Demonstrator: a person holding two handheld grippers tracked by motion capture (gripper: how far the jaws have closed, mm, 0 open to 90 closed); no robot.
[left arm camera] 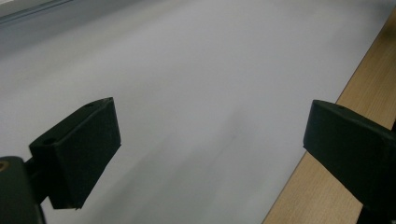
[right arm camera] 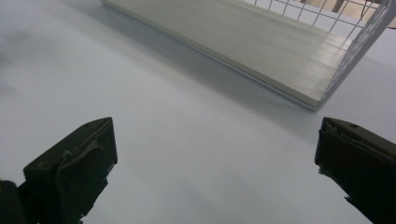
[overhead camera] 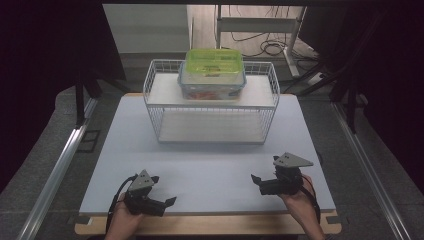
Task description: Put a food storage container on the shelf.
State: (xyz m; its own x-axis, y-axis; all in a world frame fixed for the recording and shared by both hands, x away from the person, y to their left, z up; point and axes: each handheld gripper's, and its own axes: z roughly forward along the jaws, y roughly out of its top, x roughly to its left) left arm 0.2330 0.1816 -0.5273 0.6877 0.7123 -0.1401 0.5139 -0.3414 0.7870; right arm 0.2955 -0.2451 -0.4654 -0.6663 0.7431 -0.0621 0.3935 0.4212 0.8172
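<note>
- Evidently nothing was begun: green-lidded box (overhead camera: 212, 74) sat atop wire rack (overhead camera: 155, 90), untouched.
- Left gripper (overhead camera: 167, 201) and right gripper (overhead camera: 256, 179), well short of rack, jaws spread, held nothing.

A pale grey counter (overhead camera: 210, 165) with a wooden front edge stands on grey floor (overhead camera: 45, 165), dark curtains (overhead camera: 45, 45) at both sides, cables (overhead camera: 265, 47) trailing across the floor behind.

Grey mat (overhead camera: 210, 165) covers wooden tabletop (overhead camera: 210, 225); black cables (overhead camera: 270, 47) beyond far edge.
</note>
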